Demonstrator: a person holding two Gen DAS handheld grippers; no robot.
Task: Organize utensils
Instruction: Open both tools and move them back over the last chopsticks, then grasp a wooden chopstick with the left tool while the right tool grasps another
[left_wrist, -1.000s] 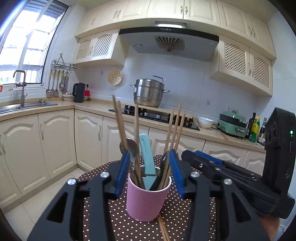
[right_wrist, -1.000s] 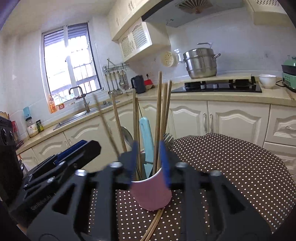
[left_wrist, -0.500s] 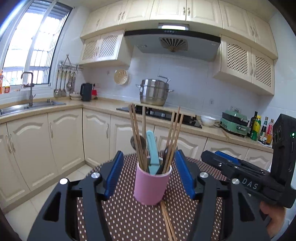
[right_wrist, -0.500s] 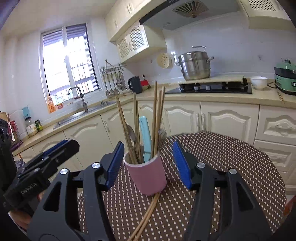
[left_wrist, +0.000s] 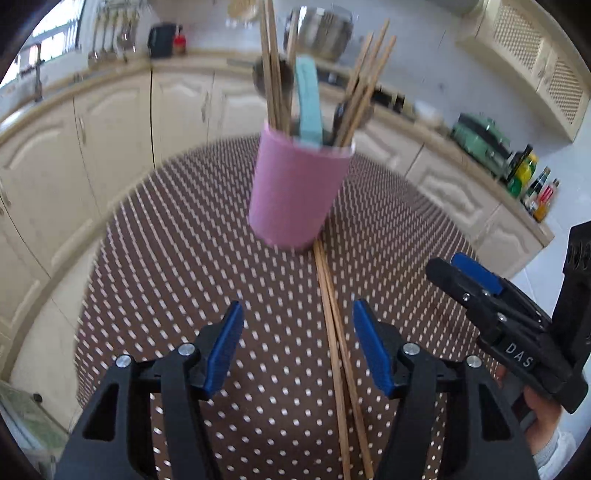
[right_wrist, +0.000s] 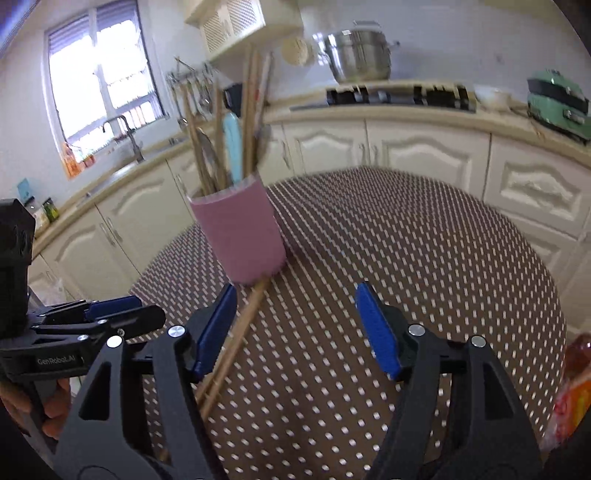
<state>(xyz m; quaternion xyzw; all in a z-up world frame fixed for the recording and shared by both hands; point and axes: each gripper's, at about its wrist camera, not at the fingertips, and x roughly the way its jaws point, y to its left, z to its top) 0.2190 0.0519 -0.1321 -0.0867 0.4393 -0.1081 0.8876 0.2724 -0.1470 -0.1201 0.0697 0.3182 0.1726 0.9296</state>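
A pink cup (left_wrist: 295, 192) stands on the brown dotted round table (left_wrist: 166, 258). It holds several wooden chopsticks, a teal-handled utensil (left_wrist: 309, 103) and metal spoons. A pair of wooden chopsticks (left_wrist: 336, 339) lies on the table from the cup's base toward me. My left gripper (left_wrist: 298, 343) is open and empty, above the table, with the loose chopsticks just inside its right finger. My right gripper (right_wrist: 295, 332) is open and empty; the cup (right_wrist: 240, 236) is ahead to its left and the loose chopsticks (right_wrist: 232, 343) pass under its left finger.
Cream kitchen cabinets and a counter ring the table. A steel pot (right_wrist: 360, 55) and stove are at the back, a green appliance (right_wrist: 557, 103) and bottles (left_wrist: 532, 184) to the right, a sink and window (right_wrist: 99, 92) to the left. An orange packet (right_wrist: 572, 391) lies at the table's right edge.
Both grippers have pulled back from the cup and tilted down toward the table. The cup now stands farther ahead, and the loose chopsticks show in full.
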